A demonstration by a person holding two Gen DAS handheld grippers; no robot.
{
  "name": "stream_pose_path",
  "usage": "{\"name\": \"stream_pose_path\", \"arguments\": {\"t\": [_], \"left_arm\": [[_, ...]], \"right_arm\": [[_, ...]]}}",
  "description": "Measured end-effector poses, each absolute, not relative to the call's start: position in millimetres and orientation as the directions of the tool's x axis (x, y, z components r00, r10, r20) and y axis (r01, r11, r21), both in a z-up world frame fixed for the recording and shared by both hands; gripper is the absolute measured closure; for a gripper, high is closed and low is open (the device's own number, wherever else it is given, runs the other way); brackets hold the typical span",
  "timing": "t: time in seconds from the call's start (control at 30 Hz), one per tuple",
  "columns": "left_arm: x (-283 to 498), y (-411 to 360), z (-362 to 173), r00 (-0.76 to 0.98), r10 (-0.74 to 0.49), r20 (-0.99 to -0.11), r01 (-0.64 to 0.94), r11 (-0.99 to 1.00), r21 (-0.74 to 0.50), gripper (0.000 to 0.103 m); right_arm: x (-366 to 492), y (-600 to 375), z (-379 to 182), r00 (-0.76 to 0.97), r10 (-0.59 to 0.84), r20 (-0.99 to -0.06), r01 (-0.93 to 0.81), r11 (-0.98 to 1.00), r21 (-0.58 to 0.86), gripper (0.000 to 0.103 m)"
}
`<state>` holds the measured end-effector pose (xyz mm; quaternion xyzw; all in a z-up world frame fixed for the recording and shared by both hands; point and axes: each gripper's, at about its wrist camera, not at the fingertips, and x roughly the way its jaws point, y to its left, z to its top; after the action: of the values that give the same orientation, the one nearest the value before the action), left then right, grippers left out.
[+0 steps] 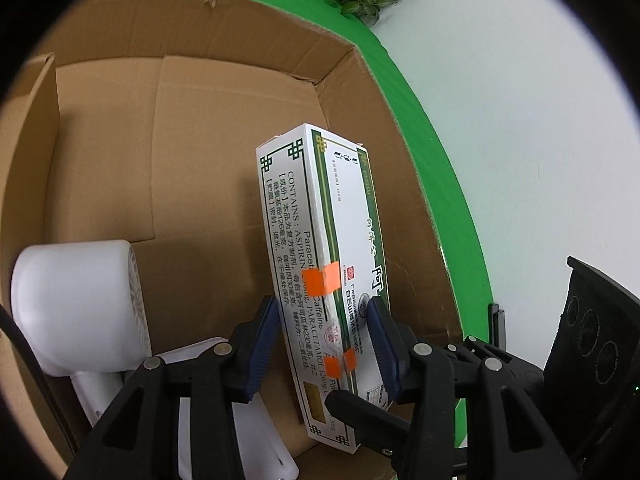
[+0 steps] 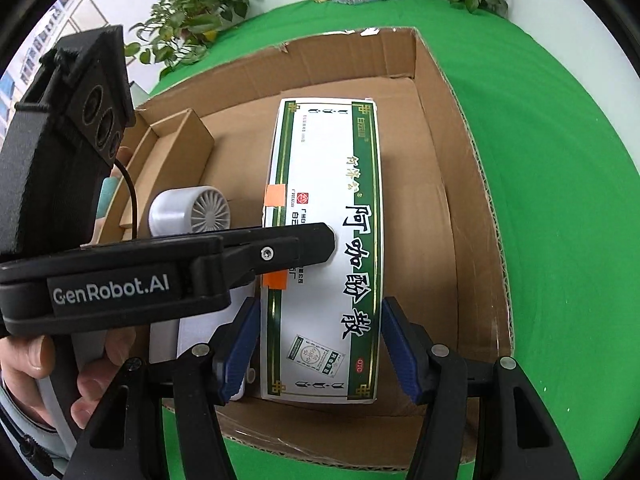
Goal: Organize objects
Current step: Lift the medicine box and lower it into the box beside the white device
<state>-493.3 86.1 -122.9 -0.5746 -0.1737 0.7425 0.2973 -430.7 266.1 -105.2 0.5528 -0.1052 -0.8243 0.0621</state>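
Two grippers share one medicine box (image 2: 324, 248) (white, green-bordered): our left gripper (image 1: 326, 344) and right gripper (image 2: 320, 344) both clamp it inside the cardboard box (image 2: 464, 208).

We saw a long white medicine box (image 2: 324, 248) with green borders, black Chinese lettering and orange tape patches lying lengthwise inside the open cardboard carton (image 2: 472, 216), printed face up. Beside it, toward the carton's left wall, lay a small white handheld fan (image 2: 188, 212), its grille facing the box.
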Motion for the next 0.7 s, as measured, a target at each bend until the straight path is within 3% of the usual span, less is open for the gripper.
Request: {"name": "stream_pose_path", "arguments": {"t": [0.5, 0.7], "left_arm": [[-460.6, 24.2, -54.7, -0.369, 0.546, -0.752, -0.283, -0.837, -0.468, 0.056], [-419.4, 1.1, -44.3, -0.457, 0.494, -0.740, -0.281, -0.869, -0.407, 0.056]], "right_arm": [[-434.1, 242.2, -110.2, -0.325, -0.141, -0.935, -0.045, -0.986, 0.164, 0.043], [-429.8, 234.7, -123.0, -0.271, -0.200, -0.942, -0.033, -0.976, 0.216, 0.038]]}}
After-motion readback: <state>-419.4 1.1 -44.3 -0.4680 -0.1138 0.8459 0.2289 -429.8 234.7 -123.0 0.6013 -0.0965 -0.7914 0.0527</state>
